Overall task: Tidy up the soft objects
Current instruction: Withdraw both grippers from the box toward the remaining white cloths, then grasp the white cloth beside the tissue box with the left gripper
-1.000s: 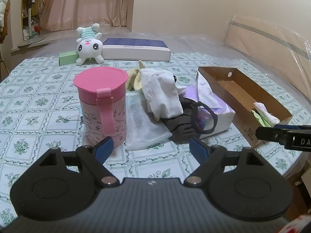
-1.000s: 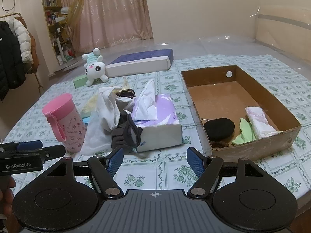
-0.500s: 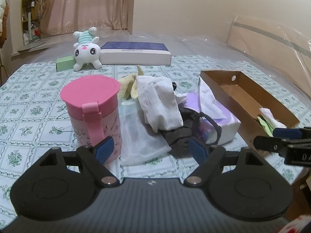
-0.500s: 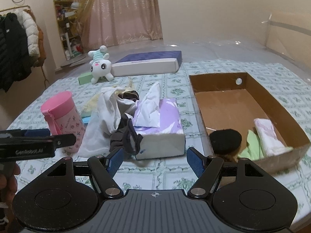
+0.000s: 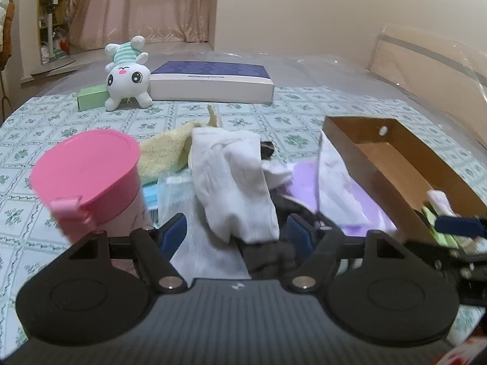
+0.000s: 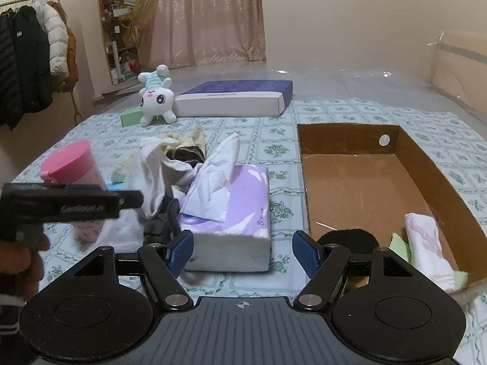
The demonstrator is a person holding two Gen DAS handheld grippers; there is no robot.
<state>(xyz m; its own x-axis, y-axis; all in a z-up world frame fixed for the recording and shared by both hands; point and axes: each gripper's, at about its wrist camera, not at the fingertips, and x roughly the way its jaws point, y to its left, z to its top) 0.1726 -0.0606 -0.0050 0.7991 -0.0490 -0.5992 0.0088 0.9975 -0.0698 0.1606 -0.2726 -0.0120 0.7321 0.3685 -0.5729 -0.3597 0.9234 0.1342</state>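
We work over a bed (image 6: 350, 112) covered by a white cloth printed with green flower squares, clear plastic sheeting beyond it. The room has cream walls, pink curtains (image 6: 201, 15), a cluttered bookshelf and a rack of coats (image 6: 33, 54). Writing is scarce: the lettering on the left tongs' side is blurred (unreadable), and the blue-topped flat box (image 6: 234, 97) carries a line too small to read. Our left tongs (image 5: 236, 232) are closing, pads not yet pressing, around the white sock (image 5: 234, 182) draped over a dark garment in the soft pile beside the pink cup (image 5: 88, 176). Our right tongs (image 6: 242, 251) stand spread, empty, before the purple tissue box (image 6: 240, 206) and the cardboard tray (image 6: 450, 200).
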